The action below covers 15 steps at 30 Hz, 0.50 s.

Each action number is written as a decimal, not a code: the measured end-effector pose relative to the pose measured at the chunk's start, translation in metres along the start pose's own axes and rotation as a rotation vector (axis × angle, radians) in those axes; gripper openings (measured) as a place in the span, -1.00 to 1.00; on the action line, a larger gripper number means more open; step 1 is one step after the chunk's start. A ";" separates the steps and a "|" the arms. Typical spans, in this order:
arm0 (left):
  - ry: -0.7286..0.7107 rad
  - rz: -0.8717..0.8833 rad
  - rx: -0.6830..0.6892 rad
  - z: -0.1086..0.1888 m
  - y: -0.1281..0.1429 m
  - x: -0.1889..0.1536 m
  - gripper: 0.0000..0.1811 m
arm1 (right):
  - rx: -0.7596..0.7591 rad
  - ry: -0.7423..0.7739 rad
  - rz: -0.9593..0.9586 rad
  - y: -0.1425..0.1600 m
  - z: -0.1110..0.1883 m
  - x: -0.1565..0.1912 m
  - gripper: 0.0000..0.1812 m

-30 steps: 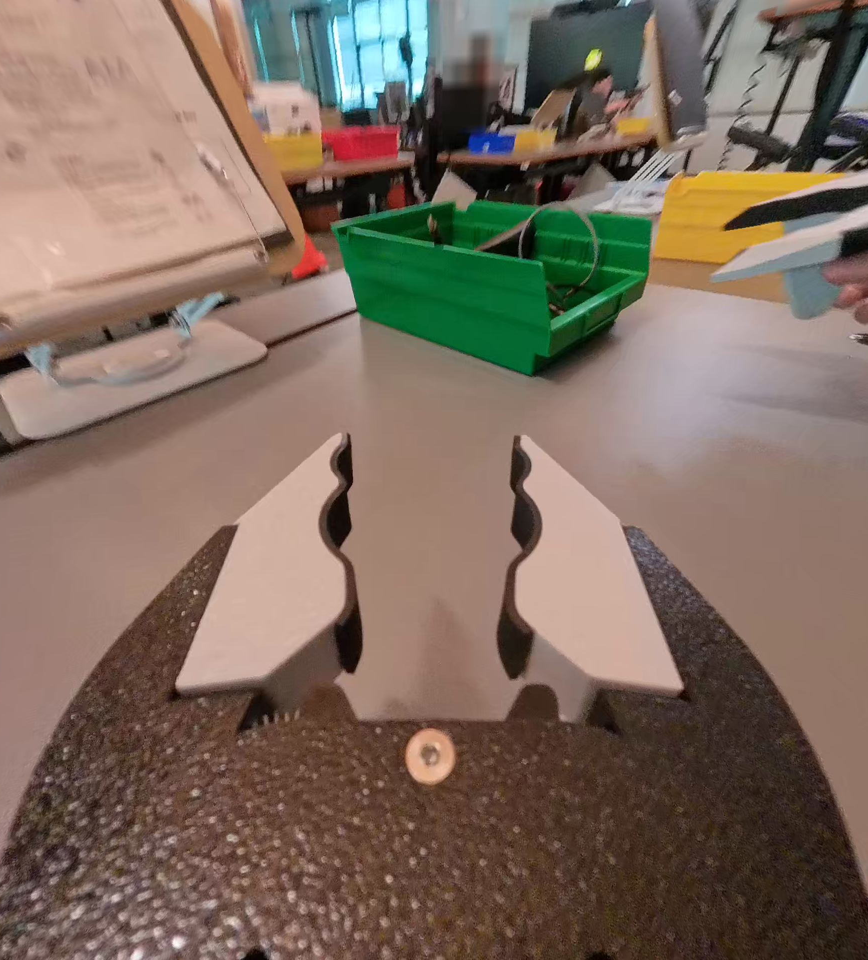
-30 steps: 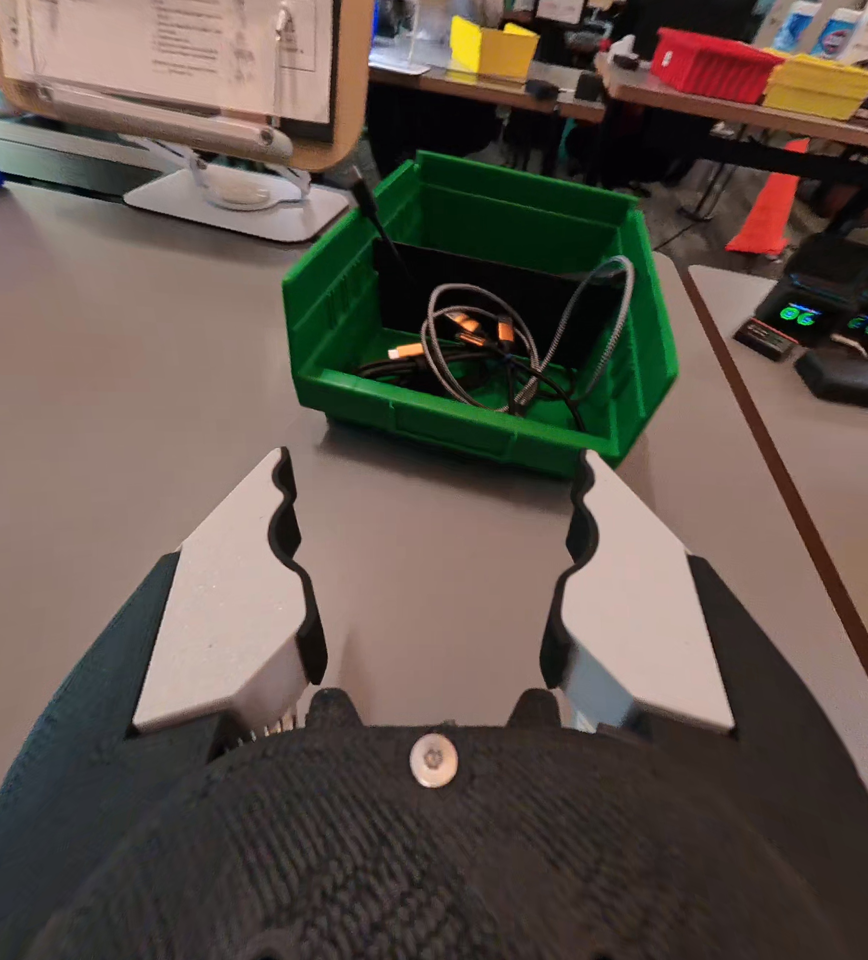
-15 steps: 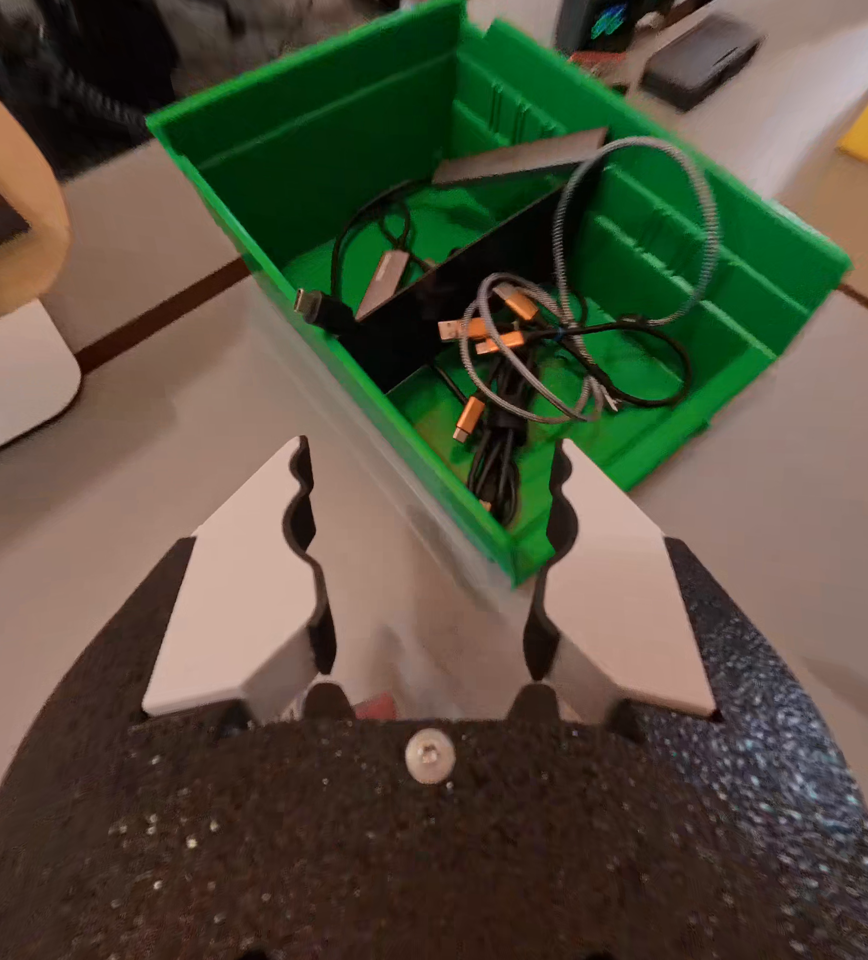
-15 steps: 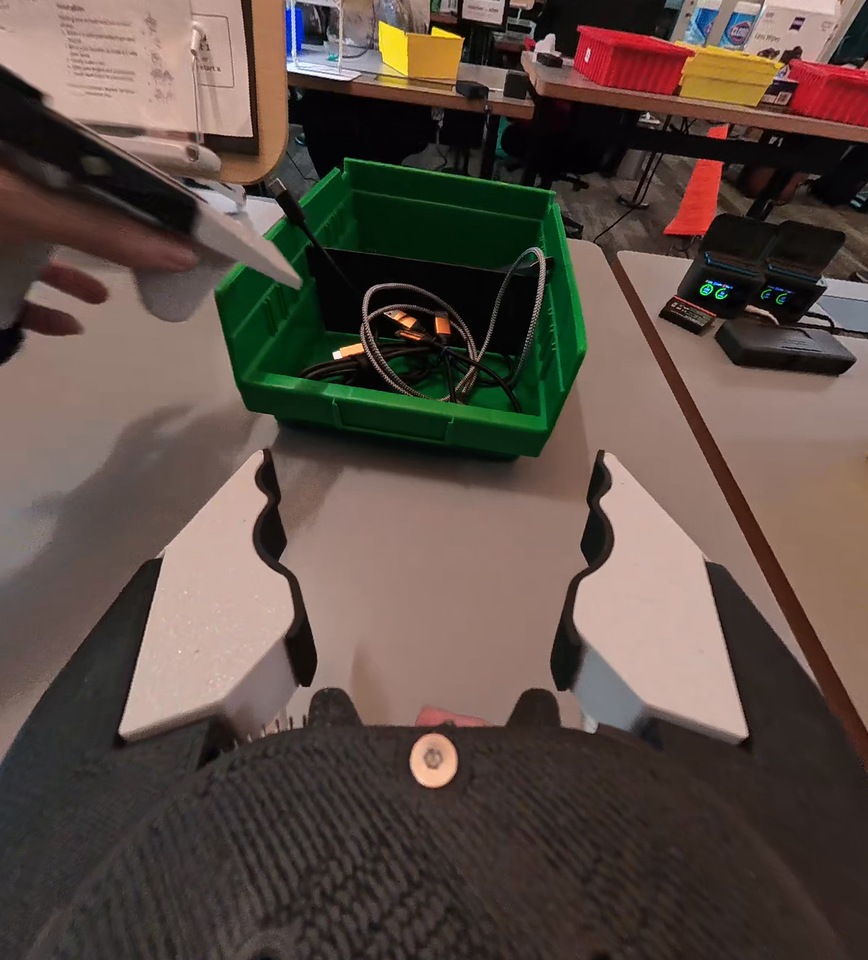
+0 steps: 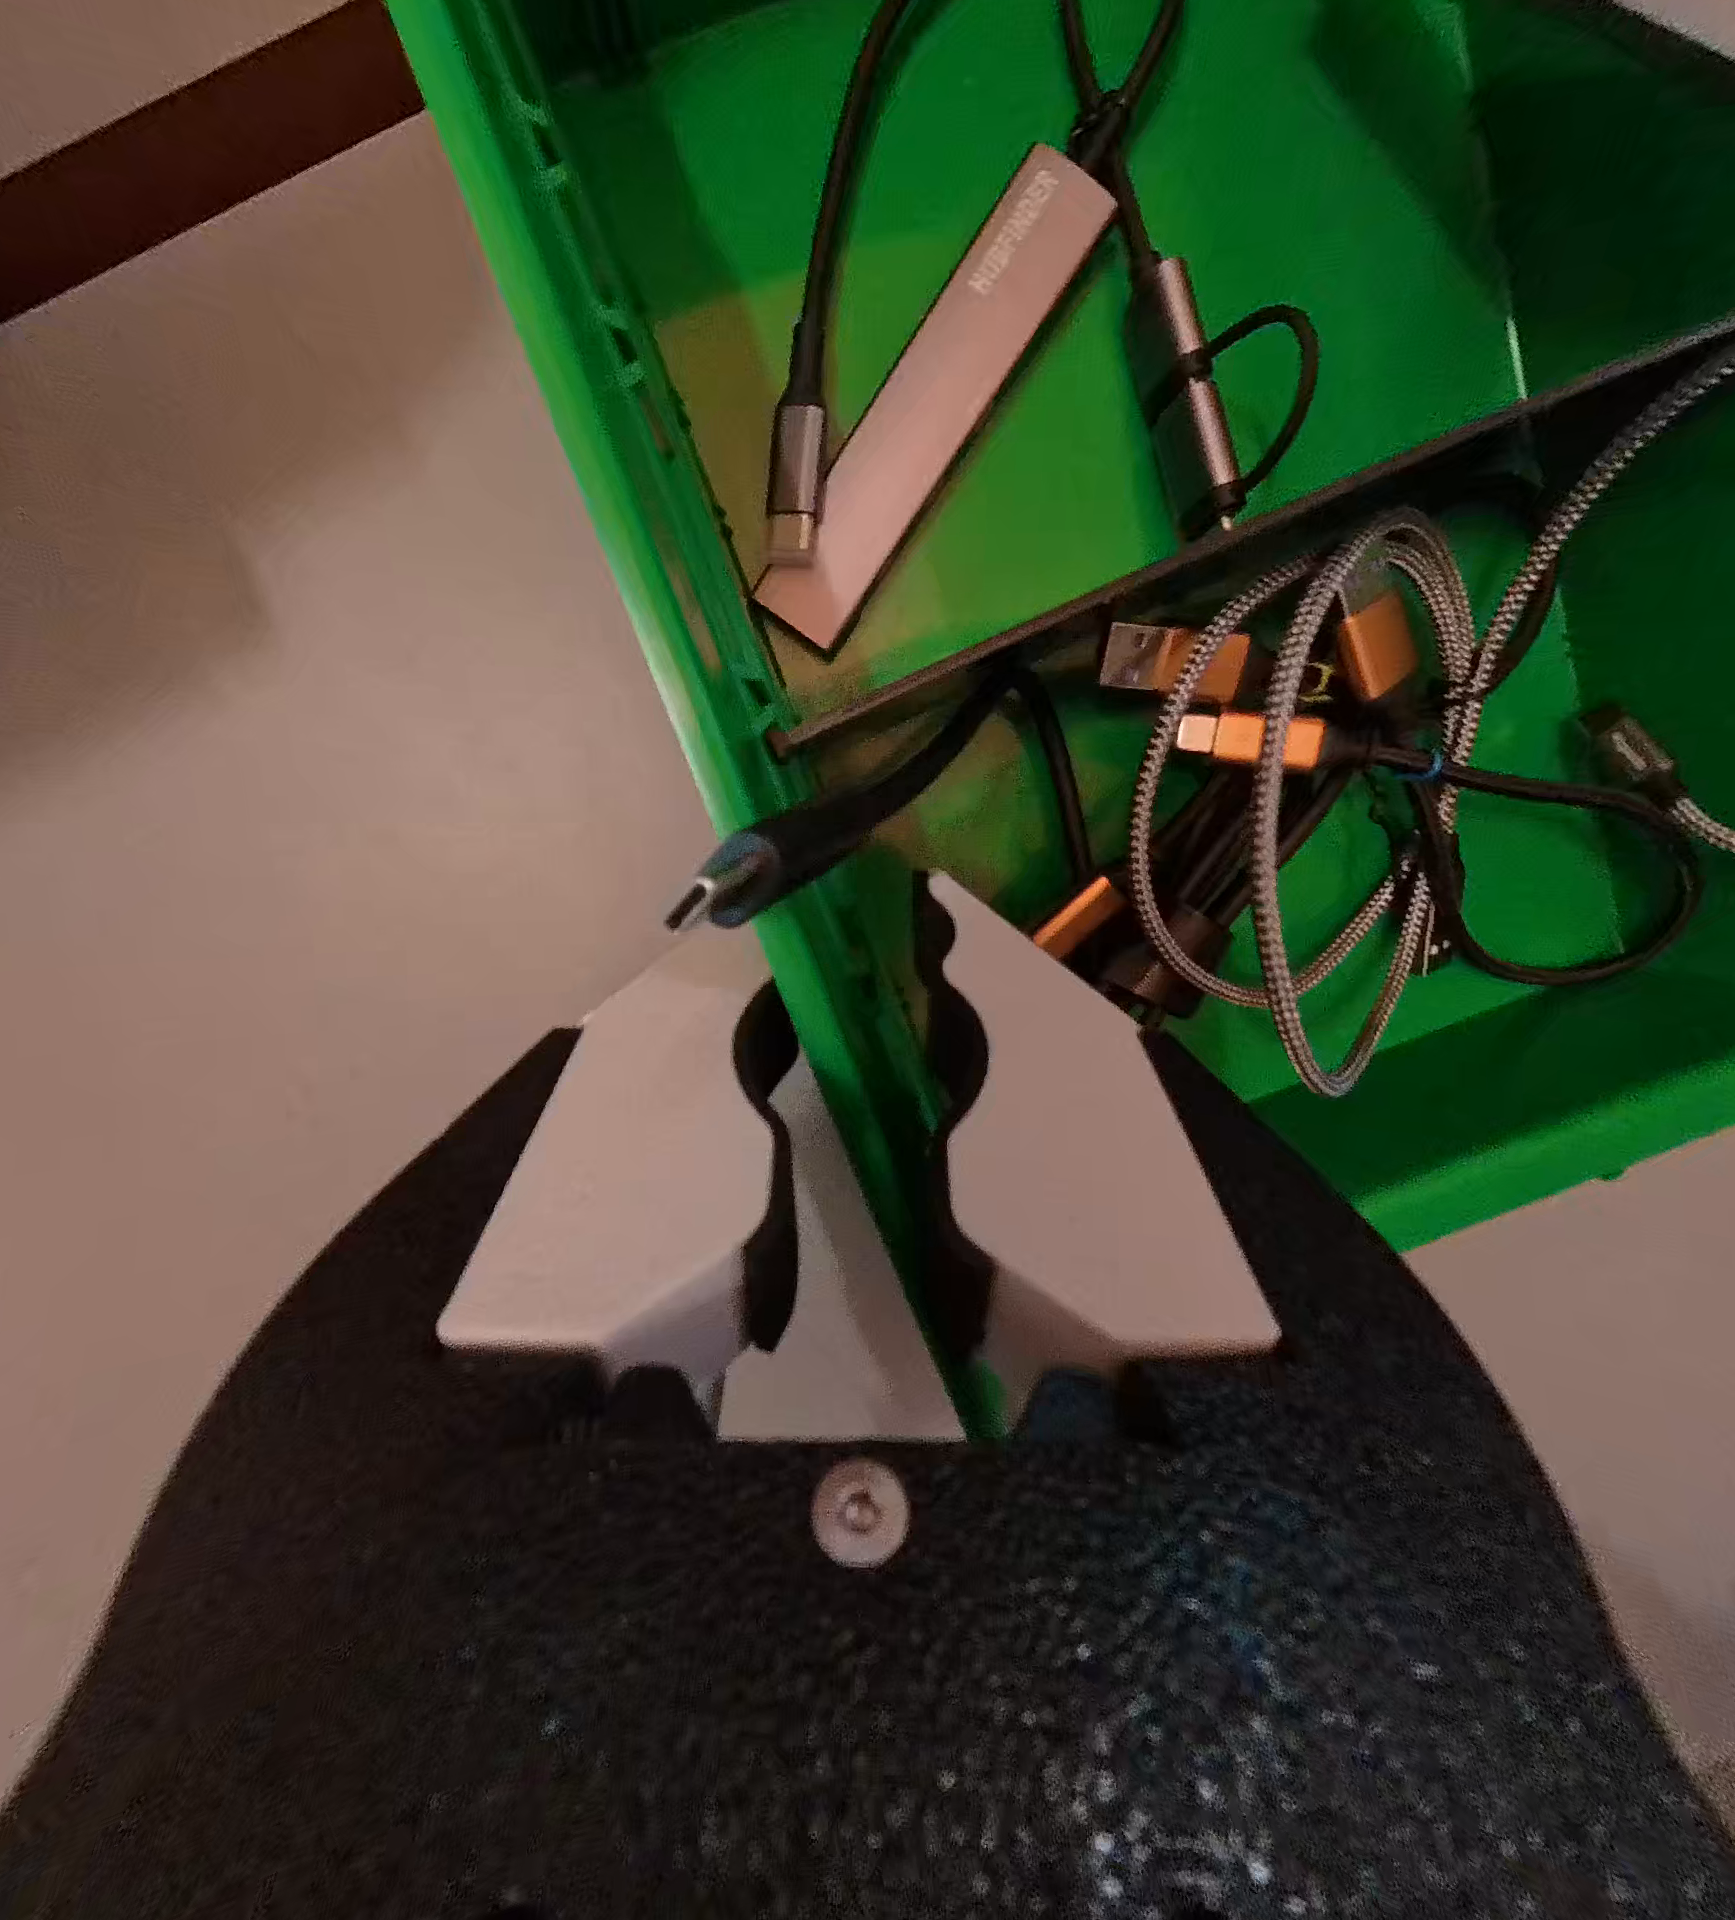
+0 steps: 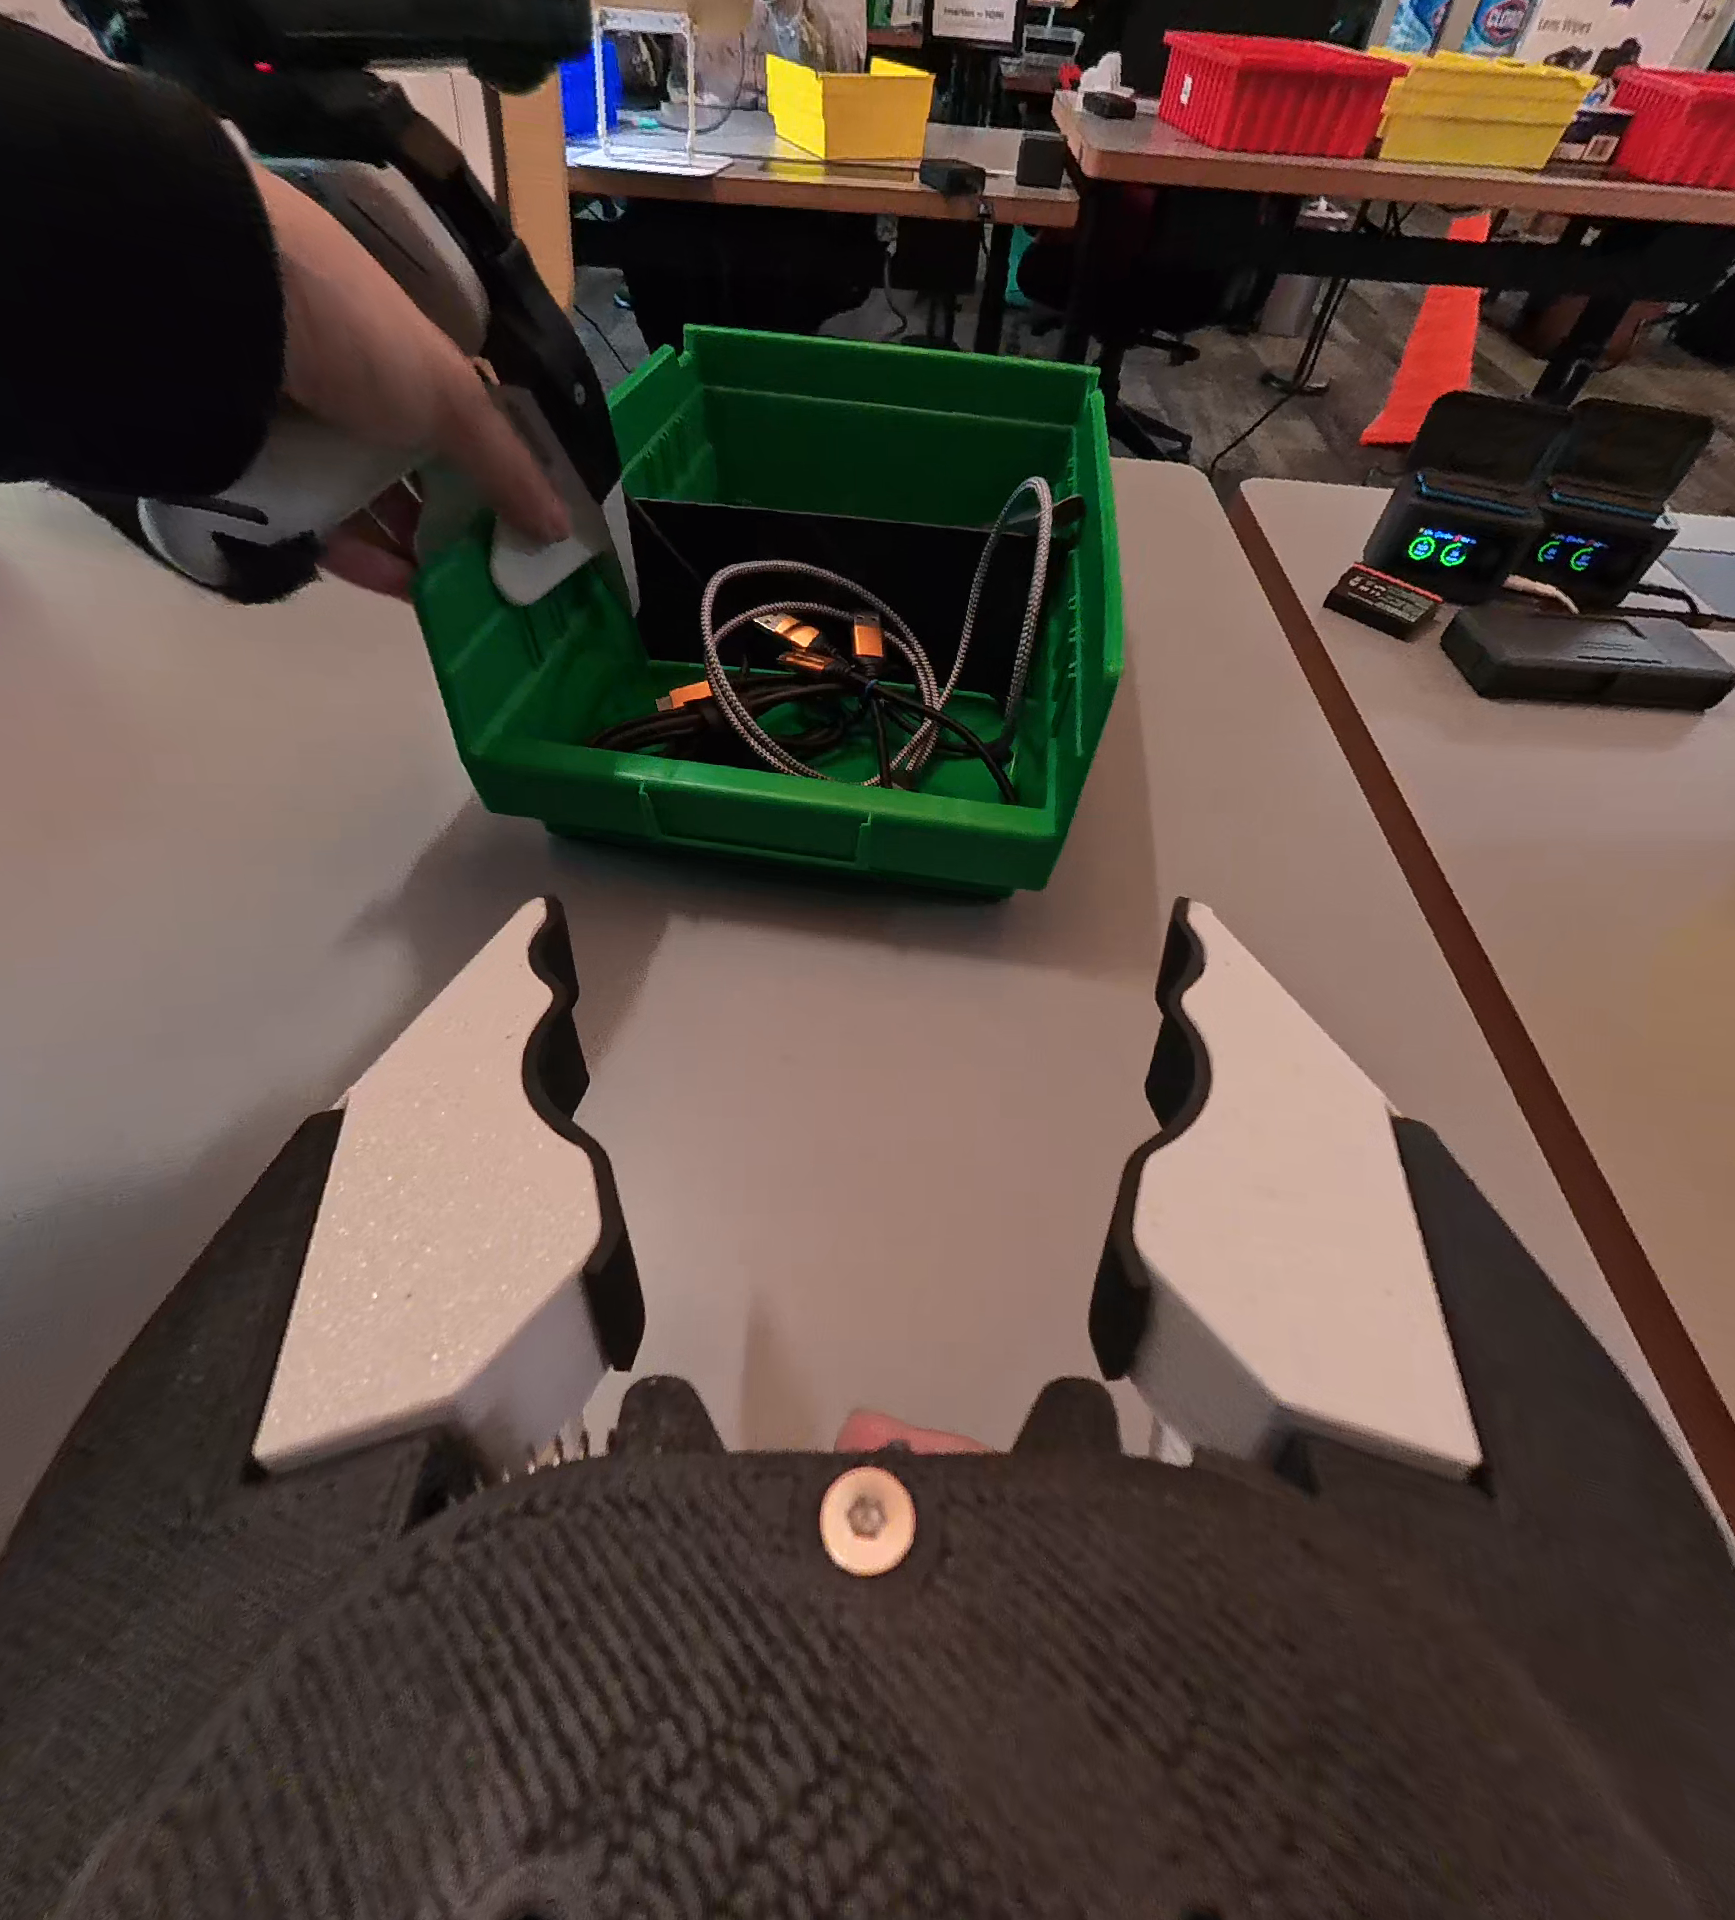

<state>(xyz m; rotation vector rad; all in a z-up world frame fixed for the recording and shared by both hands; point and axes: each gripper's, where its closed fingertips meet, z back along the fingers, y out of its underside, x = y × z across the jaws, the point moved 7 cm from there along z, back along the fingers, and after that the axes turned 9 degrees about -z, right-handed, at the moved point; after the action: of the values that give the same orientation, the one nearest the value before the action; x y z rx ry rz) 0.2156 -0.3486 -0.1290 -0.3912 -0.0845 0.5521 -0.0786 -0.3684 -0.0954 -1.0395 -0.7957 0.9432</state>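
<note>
Here, at the lower middle of the left wrist view, left tongs (image 5: 832, 935) narrowed astride the side wall of a green bin (image 5: 842, 1091): one finger outside over the grey surface (image 5: 219, 831), the other inside the bin, right against the wall. Cannot tell whether the outer pad presses the wall or stands just off it. Just above the fingertips, a black cable plug (image 5: 738, 873) poking out over that wall. Across the bin on a slant, a black divider (image 5: 1258, 540). In the compartment toward the top of the frame, a flat grey hub (image 5: 946, 395) with dark cables beside it. In the compartment to the right of the tongs, a tangle of braided cables (image 5: 1258, 831) with orange plugs. In the right wrist view, the same bin just above centre, resting on the surface, with a hand (image 6: 375, 343) in a black sleeve (image 6: 63, 260) at upper left, gripping the left tongs at the bin's left wall. At the bottom of that view, right tongs (image 6: 865, 914) spread wide, holding nothing, above bare surface and well short of the bin. At right on a neighbouring surface, two black cases (image 6: 1517, 520) with green lit displays. Far behind, red and yellow bins (image 6: 1268, 94) along a bench.
</note>
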 end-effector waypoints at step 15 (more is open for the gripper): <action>0.185 -0.271 0.162 0.095 0.037 0.090 -0.94 | -0.033 -0.014 0.012 -0.010 0.008 0.005 0.21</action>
<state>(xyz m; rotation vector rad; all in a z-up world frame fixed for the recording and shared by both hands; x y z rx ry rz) 0.2567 -0.2404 -0.0581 -0.2657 0.0845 0.2513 -0.0809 -0.3629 -0.0830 -1.0678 -0.8197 0.9510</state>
